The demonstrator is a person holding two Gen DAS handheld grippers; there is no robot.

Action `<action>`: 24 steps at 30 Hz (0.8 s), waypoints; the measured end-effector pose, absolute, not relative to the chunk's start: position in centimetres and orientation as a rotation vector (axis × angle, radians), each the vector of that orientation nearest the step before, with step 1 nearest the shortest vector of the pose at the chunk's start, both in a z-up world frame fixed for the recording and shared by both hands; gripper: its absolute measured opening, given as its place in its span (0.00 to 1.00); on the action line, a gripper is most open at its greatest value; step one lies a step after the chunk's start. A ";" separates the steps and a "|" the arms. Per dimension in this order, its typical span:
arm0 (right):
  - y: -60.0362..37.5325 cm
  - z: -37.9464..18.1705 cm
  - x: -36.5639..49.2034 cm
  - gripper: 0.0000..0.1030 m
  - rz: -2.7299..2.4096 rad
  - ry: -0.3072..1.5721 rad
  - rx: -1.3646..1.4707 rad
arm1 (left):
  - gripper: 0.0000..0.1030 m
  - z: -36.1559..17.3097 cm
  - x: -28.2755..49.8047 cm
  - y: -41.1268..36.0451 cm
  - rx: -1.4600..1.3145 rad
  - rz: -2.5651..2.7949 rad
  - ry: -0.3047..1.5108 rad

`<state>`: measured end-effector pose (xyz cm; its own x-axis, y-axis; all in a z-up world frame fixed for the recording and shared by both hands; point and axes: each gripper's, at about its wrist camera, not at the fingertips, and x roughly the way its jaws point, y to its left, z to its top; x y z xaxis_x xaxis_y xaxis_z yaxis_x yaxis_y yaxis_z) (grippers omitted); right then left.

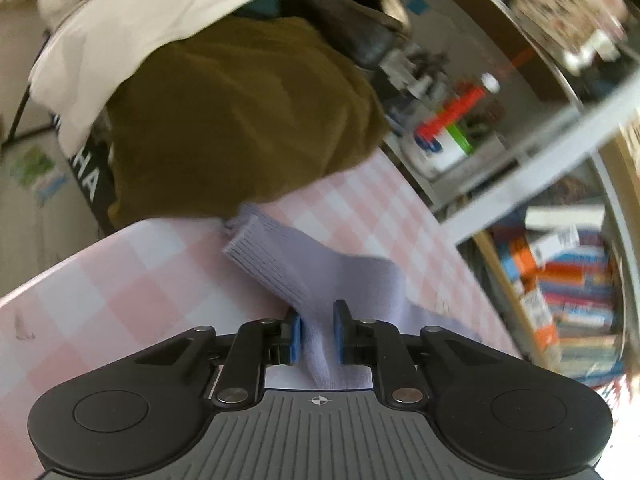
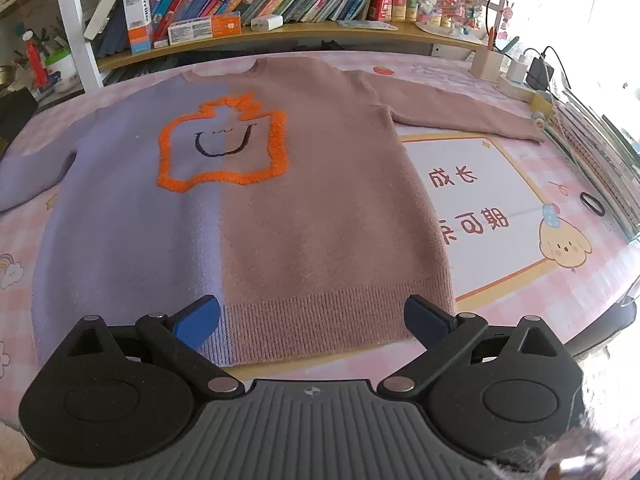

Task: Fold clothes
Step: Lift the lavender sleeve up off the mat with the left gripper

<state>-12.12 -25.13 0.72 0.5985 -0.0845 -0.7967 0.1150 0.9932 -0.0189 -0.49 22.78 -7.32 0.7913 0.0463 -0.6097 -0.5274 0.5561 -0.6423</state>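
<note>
While the left tool (image 1: 317, 330) pinches the lilac sleeve (image 1: 320, 280) between its blue pads, the right tool (image 2: 312, 320) hangs wide apart over the hem with nothing in it. One sweater (image 2: 256, 208) lies flat, front up, on the pink checked surface (image 2: 520, 320) — left half lilac, right half dusty pink, an orange outline with a drawn smile across the chest. Its pink sleeve (image 2: 460, 104) stretches out toward the right edge; the lilac one's ribbed cuff sits just ahead of the left tool, lifted off the cloth.

Containers now: a white tub (image 1: 440, 152) on the shelf holds a red item and a green one, blurred here. A small pale box (image 2: 486, 65) stands at the far right of the surface with cables beside it; what it holds cannot be made out.

Along the far side runs a wooden bookshelf (image 2: 280, 38) packed with leaning books, too many to count. Beyond the surface's end, an olive-brown garment (image 1: 240, 120) and a white one (image 1: 140, 32) are heaped together. A printed placemat (image 2: 480, 208) with a puppy cartoon lies under the sweater's right side, and one black ring (image 2: 593, 203) rests near the edge.
</note>
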 end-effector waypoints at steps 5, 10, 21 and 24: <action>-25.0 0.7 -12.0 0.97 -0.114 0.920 0.032 | 0.02 -4.2 -1.5 22.5 -0.846 0.328 0.454; -24.8 0.8 -11.7 0.97 -0.104 0.916 0.030 | 0.03 1.6 -2.1 21.3 -0.610 0.195 0.285; -25.3 1.3 -11.1 0.97 -0.099 0.885 0.027 | 0.03 0.2 -0.3 21.5 -0.647 0.220 0.358; -25.6 1.4 -10.9 0.97 -0.092 0.874 0.027 | 0.03 0.9 -0.5 20.8 -0.651 0.218 0.345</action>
